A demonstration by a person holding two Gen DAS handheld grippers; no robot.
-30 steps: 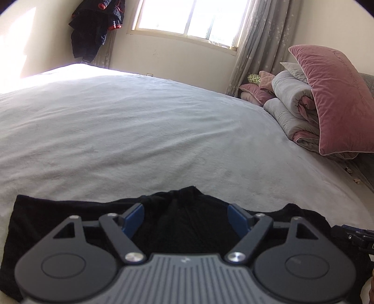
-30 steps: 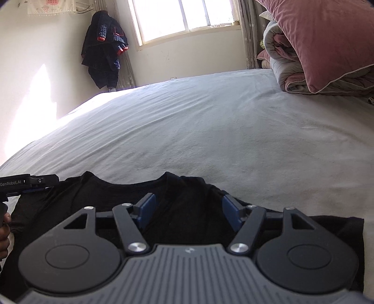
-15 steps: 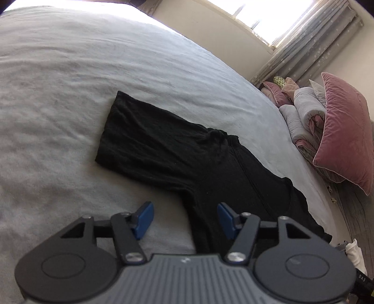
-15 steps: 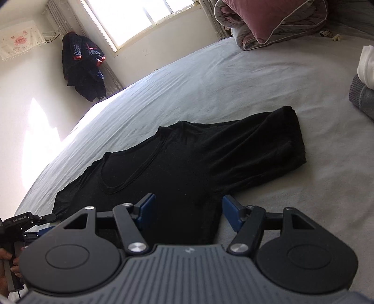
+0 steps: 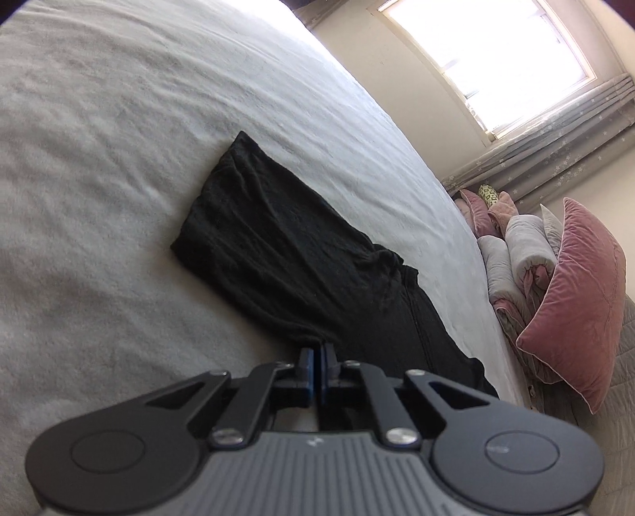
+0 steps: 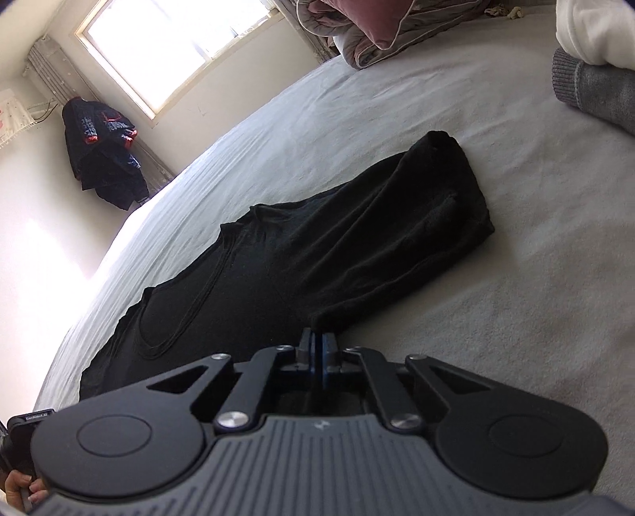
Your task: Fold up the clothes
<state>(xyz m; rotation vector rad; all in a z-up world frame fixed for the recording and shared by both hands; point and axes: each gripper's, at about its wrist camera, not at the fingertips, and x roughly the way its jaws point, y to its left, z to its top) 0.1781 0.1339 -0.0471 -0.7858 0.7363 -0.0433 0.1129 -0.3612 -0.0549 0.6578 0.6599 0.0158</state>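
A black T-shirt point(image 5: 285, 254) lies flat on the grey bed sheet point(image 5: 119, 158), neckline away from me. In the left wrist view its sleeve stretches up-left. My left gripper point(image 5: 317, 349) is closing, its blue pads together on the cloth where that sleeve meets the body. In the right wrist view the T-shirt point(image 6: 317, 246) spreads its other sleeve up-right. My right gripper point(image 6: 317, 337) is closing too, pads pinched on the fabric under that sleeve. The left gripper's body point(image 6: 24, 428) and a hand point(image 6: 20, 488) show at the lower left there.
A pink pillow point(image 5: 575, 285) and rolled quilts point(image 5: 516, 254) are stacked at the bed's right side. A folded grey garment point(image 6: 595, 95) with a white one point(image 6: 595, 31) on it lies at the right. A dark jacket point(image 6: 103, 158) hangs in the corner by the window.
Both grippers moved from over the shirt's middle out to its underarm edges and rolled. Both sets of jaws went from wide open to pinched together on the fabric.
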